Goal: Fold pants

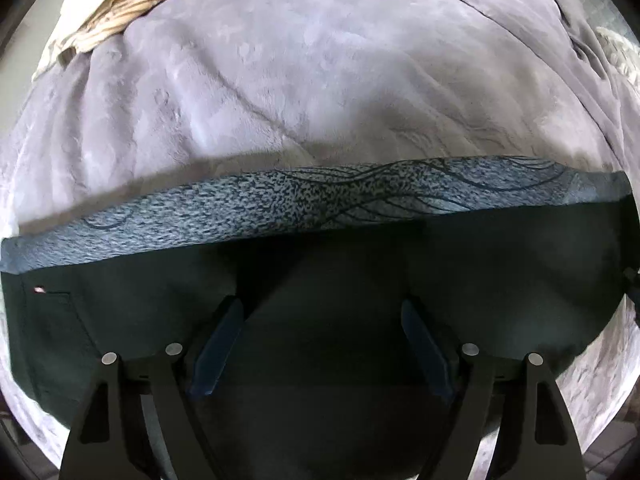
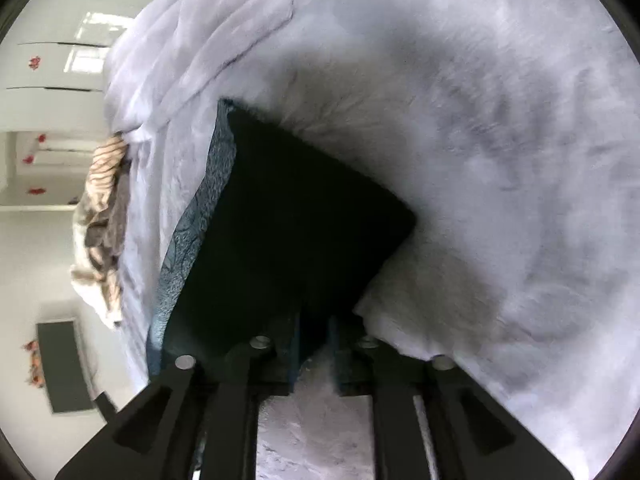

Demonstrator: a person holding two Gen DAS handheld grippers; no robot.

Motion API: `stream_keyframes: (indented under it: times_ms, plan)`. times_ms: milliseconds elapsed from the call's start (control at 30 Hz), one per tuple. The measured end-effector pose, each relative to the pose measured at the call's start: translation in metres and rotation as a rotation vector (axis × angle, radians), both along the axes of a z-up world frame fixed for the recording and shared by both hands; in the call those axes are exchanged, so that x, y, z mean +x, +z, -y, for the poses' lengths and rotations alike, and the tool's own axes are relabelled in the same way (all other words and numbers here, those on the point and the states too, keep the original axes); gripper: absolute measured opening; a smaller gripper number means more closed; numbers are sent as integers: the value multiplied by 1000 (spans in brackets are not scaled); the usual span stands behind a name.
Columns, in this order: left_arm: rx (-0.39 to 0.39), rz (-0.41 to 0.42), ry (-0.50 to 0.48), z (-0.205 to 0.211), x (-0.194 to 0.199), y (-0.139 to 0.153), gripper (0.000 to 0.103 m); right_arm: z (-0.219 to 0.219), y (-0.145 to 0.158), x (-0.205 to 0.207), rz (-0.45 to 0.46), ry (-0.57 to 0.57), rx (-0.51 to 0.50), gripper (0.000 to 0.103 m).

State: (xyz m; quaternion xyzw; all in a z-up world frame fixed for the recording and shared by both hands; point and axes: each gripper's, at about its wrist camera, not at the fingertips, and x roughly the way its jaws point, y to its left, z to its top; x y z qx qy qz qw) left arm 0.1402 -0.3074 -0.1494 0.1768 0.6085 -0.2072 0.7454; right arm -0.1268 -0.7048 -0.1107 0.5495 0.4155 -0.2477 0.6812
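The dark pants [image 1: 320, 272] lie on a lilac plush blanket [image 1: 280, 80], with a grey patterned band [image 1: 320, 200] along their far edge. My left gripper [image 1: 322, 320] hovers low over the dark cloth with its blue fingers [image 1: 218, 344] wide apart and nothing between them. In the right wrist view the pants [image 2: 288, 216] form a dark slab with the patterned band [image 2: 192, 220] on the left. My right gripper [image 2: 316, 340] has its fingers close together on the near edge of the pants.
A beige striped cloth [image 1: 116, 12] is bunched at the blanket's far left, and it shows in the right wrist view [image 2: 102, 216] too. The blanket is rucked into folds [image 2: 192, 40] beyond the pants. White wardrobe doors [image 2: 48, 64] stand off the bed.
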Motion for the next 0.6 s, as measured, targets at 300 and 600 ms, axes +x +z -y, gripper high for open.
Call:
stream_keyframes:
  times_ms: [300,600]
  plan:
    - [-60,44,-10,37,6,7,82,-45,63,87,58,399,-237,26]
    - [-35,98,66,51,47,-11,84,-53,9,153,-66,429,-291,9]
